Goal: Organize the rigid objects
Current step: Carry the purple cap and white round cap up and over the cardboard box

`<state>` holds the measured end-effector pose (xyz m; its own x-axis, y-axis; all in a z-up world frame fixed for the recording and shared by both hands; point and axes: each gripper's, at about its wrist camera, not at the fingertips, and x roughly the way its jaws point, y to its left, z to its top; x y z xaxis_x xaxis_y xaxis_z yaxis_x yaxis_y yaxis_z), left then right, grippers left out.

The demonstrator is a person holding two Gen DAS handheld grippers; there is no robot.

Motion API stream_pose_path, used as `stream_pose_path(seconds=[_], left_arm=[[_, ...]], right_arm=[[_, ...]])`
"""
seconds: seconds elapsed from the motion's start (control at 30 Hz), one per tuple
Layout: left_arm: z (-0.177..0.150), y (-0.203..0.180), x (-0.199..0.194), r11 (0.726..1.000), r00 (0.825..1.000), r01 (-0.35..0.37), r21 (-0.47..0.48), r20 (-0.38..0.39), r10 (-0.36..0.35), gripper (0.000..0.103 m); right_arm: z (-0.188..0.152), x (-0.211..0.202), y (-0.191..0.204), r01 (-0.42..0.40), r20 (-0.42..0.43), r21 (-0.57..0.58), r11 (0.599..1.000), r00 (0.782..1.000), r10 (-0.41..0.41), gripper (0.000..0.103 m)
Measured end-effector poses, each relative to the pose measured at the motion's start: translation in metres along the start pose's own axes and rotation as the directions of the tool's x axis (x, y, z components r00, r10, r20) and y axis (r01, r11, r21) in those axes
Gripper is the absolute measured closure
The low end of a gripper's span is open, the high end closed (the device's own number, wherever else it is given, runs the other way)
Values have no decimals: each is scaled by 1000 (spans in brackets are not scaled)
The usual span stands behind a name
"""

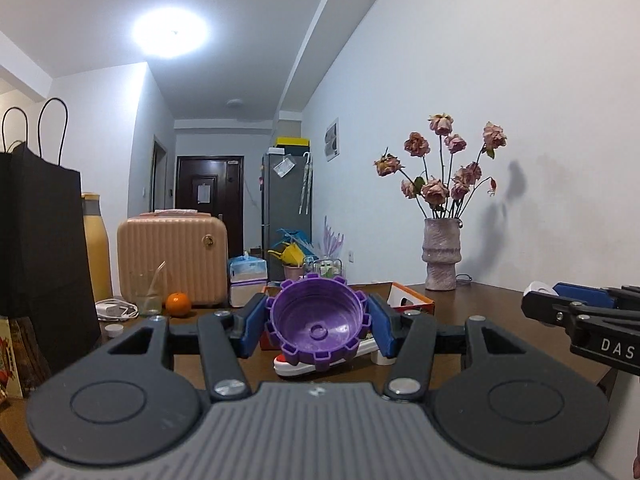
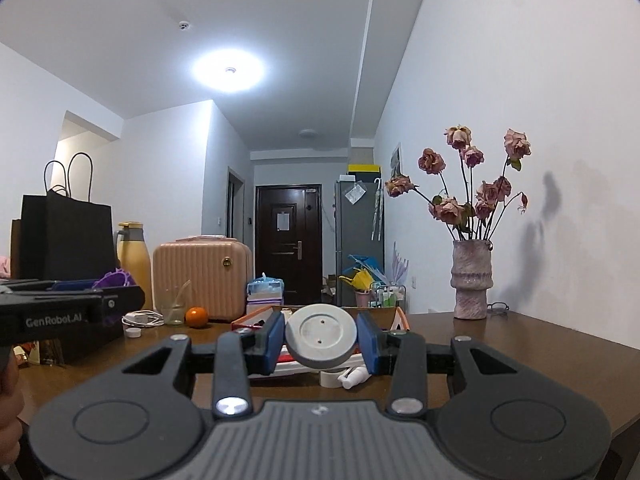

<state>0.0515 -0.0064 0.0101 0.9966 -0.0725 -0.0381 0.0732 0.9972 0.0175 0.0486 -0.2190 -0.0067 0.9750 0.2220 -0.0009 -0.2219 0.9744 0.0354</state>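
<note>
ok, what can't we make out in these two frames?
- Open box contents: hidden behind the purple gear lid in the left claw, left wrist view.
- White bottle body: hidden behind the white disc in the right claw, right wrist view.
- Door notice: too small.

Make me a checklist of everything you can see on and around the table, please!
Surface: brown wooden table.
Job's things: purple gear-edged cap and white round disc, both held up; orange-edged box behind them, small white spray bottle lying on the table.
Clutter: orange, glass cup, white bottle cap, yellow flask, black paper bag, pink suitcase.
Grippers: left gripper clamps the purple cap; right gripper clamps the white disc.
Cables: white charger cord coiled near the cup.
Surroundings: vase of dried roses, dark door, grey fridge.
</note>
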Motion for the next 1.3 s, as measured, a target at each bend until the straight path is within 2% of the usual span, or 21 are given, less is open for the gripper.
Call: stream_pose_path(seconds=[0.3,0.53,0.67,0.87,0.93,1.0,1.07,1.13,1.17,1.23,1.27,1.3], left_arm=[[-8,6,31,999,1000,-20,-25,-20,19,48],[-1,15,81,999,999,-30,-14,-38,29,48],[8,24,123,1000,997,-15,-27,-70,13,48],[22,39,193,999,996,-12,-36,-90,9,48],[29,44,218,999,993,-10,-37,-119,5,48],[37,51,251,998,986,23,-63,-161,-33,48],[46,57,287,995,975,50,-83,-213,-66,48],[52,62,331,992,950,80,-100,-292,-106,48],[53,64,352,991,935,81,-111,-336,-114,48],[51,67,398,987,889,95,-131,-435,-144,48],[46,69,423,985,855,93,-145,-495,-154,48],[40,69,446,984,819,102,-148,-548,-168,48]], right_arm=[[-8,38,-16,22,-52,49,999,998,-19,65],[-4,91,-30,28,-97,64,998,995,-22,65],[4,128,-43,24,-114,86,996,993,-14,65],[19,200,-78,-6,-158,198,980,987,38,65],[26,226,-90,-13,-182,234,972,982,57,64],[35,254,-99,-29,-208,257,966,975,84,65],[47,291,-106,-59,-241,256,965,963,123,65],[56,331,-111,-86,-282,268,959,945,164,65],[59,356,-113,-103,-316,275,956,929,191,65],[60,410,-116,-99,-408,273,957,889,208,65],[57,435,-118,-86,-448,283,955,869,211,65],[52,464,-118,-76,-500,293,953,837,220,65]])
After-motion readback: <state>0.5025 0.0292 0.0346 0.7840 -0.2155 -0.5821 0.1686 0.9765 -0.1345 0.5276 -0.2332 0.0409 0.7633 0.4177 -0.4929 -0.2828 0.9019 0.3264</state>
